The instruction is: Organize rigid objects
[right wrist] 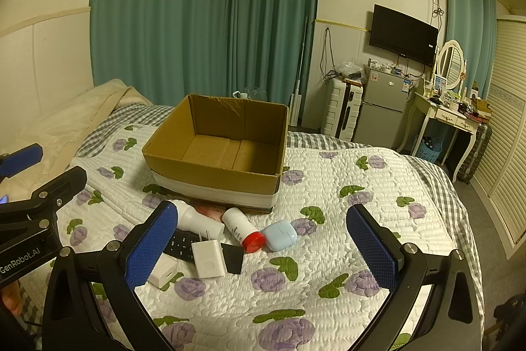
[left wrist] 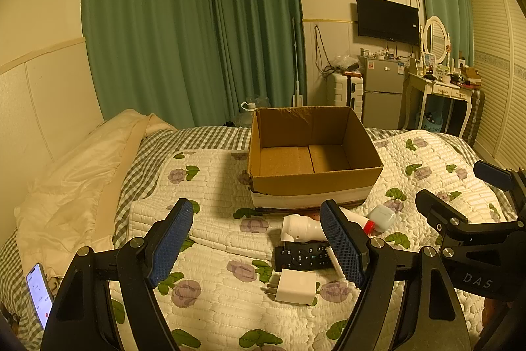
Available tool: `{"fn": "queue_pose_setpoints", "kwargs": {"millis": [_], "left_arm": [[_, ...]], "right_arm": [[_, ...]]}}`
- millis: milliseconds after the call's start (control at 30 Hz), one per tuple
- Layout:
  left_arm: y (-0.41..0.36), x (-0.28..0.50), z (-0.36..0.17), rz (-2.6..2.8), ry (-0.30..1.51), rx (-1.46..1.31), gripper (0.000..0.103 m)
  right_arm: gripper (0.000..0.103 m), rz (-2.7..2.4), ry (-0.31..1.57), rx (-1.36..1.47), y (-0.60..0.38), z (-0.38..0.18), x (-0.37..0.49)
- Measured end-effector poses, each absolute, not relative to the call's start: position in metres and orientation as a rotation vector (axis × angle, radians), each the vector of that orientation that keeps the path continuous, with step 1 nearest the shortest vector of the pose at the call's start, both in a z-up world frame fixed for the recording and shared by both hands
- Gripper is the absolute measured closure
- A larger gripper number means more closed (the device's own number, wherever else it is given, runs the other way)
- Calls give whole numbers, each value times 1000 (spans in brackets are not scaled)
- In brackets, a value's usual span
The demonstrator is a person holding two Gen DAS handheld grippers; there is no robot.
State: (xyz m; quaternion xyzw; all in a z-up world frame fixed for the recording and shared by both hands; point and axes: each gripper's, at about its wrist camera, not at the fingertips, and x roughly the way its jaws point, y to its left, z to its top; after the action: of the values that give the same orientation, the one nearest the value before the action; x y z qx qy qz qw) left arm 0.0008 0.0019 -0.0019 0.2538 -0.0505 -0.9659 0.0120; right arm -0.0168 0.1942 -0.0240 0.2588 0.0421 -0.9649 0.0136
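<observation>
An empty cardboard box [left wrist: 315, 183] [right wrist: 210, 180] stands on the bed. In front of it lie a white bottle [left wrist: 300, 227] [right wrist: 197, 219], a red-capped tube [right wrist: 243, 229] [left wrist: 368, 225], a pale blue earbud case [right wrist: 280, 235] [left wrist: 381, 216], a black remote [left wrist: 302, 258] [right wrist: 179, 244], and white chargers [left wrist: 295, 287] [right wrist: 208, 259] [right wrist: 162, 272]. My left gripper [left wrist: 259, 244] is open above the quilt, near the remote. My right gripper [right wrist: 263, 249] is open above the items; it also shows in the left wrist view [left wrist: 460, 183].
A floral quilt [right wrist: 328, 252] covers the bed. A phone [left wrist: 39, 293] lies at the left edge by a cream duvet [left wrist: 72, 180]. A fridge [right wrist: 383, 111], suitcase [right wrist: 342, 111] and dressing table [right wrist: 450, 120] stand beyond the bed.
</observation>
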Motion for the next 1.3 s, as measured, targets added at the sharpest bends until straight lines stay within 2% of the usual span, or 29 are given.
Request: {"fn": "queue_pose_setpoints", "kwargs": {"millis": [1300], "left_arm": [[2, 3, 6, -3019, -148, 773, 21]], "right_arm": [[0, -3014, 135, 791, 193, -16, -11]]}}
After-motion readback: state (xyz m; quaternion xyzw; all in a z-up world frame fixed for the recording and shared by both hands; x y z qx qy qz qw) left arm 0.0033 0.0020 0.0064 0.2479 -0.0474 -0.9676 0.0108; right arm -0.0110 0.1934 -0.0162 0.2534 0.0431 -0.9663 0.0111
